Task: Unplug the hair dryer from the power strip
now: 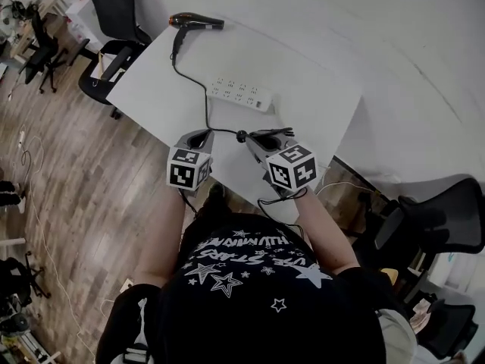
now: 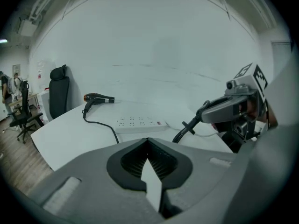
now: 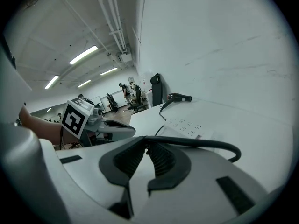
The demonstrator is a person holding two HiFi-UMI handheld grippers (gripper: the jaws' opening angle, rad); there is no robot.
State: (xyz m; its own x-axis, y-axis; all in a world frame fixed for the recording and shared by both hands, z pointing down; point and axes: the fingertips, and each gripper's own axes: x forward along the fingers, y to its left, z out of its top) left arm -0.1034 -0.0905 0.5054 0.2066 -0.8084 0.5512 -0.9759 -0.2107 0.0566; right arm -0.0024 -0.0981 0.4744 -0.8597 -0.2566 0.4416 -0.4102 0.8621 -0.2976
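A black hair dryer [image 1: 195,23] lies at the far end of the white table [image 1: 151,89]. Its black cord [image 1: 205,97] runs toward me, passing the white power strip [image 1: 239,94]. The cord's plug [image 1: 242,136] is out of the strip and hangs above the table's near edge, with my right gripper [image 1: 252,137] shut on it. In the left gripper view the plug [image 2: 190,123] sticks out of the right gripper [image 2: 205,111]. In the right gripper view the cord [image 3: 196,144] crosses the jaw tips. My left gripper [image 1: 204,133] hovers beside it, shut and holding nothing.
A black office chair [image 1: 114,10] stands at the table's far left corner and another [image 1: 443,218] at my right. Wood floor [image 1: 68,173] lies to the left. A white wall backs the table. The strip's outlets [image 2: 140,122] face up.
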